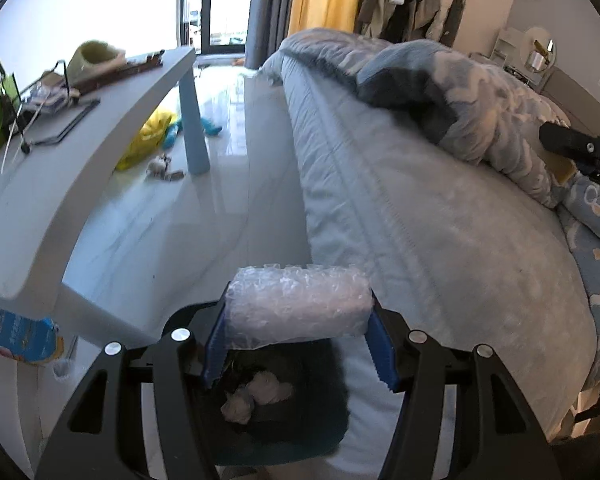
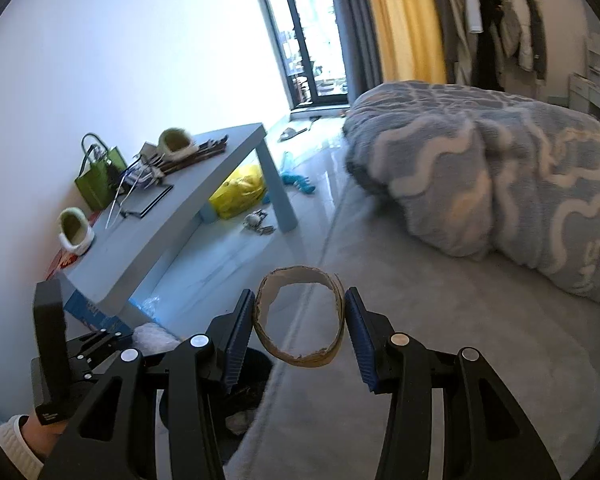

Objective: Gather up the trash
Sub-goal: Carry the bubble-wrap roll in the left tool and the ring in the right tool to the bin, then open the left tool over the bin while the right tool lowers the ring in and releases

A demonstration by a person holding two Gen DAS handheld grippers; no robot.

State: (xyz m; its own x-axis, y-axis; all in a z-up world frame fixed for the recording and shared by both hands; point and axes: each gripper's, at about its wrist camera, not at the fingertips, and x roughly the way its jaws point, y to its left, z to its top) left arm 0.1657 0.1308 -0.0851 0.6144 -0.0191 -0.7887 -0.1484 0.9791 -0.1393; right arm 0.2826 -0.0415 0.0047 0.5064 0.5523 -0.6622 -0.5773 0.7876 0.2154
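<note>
My left gripper [image 1: 298, 340] is shut on a roll of bubble wrap [image 1: 298, 306] and holds it above a dark trash bin [image 1: 300, 412] that stands on the floor beside the bed and holds crumpled white tissues [image 1: 256, 394]. My right gripper [image 2: 300, 320] is shut on a brown cardboard ring [image 2: 300, 318], squeezed to an oval, over the bed's edge. The bin [image 2: 252, 384] shows in the right wrist view just left of and below the ring, with the left gripper [image 2: 100, 344] and its bubble wrap [image 2: 152, 336] over it.
A grey bed [image 1: 420, 208] with a rumpled blue blanket [image 2: 520, 184] fills the right. A low grey table [image 2: 172, 208] with a green bag, slippers and clutter stands at the left. A yellow bag [image 2: 240, 190] and small items lie on the glossy floor under it.
</note>
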